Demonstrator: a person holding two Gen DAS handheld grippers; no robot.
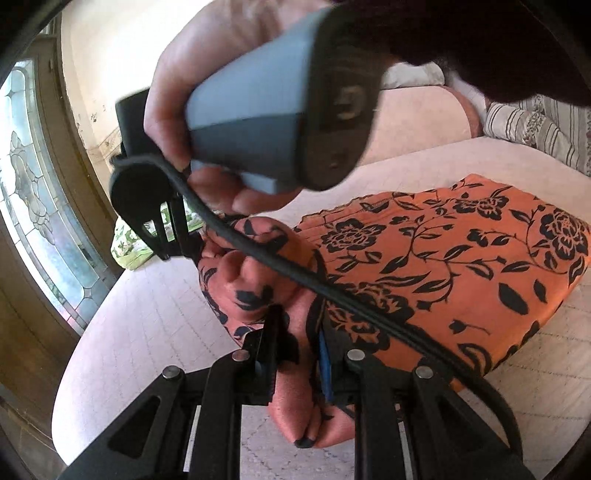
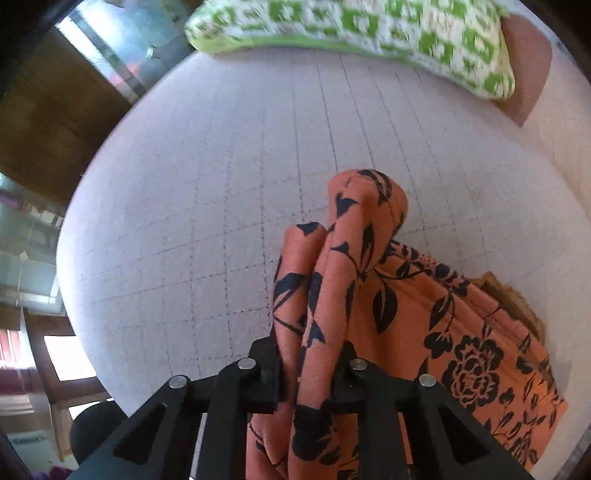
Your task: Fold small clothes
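both my left tongs (image 1: pixel 295 354) and right tongs (image 2: pixel 306 373) pinch bunched folds of the orange floral garment (image 2: pixel 461 350), lifting its edge to fold it over.

No text, label, brand, number or sign can be read in either view: the orange cloth (image 2: pixel 424 332) bears only a black flower print, and the green-and-white cushion (image 2: pixel 351 26) only a blurred pattern.
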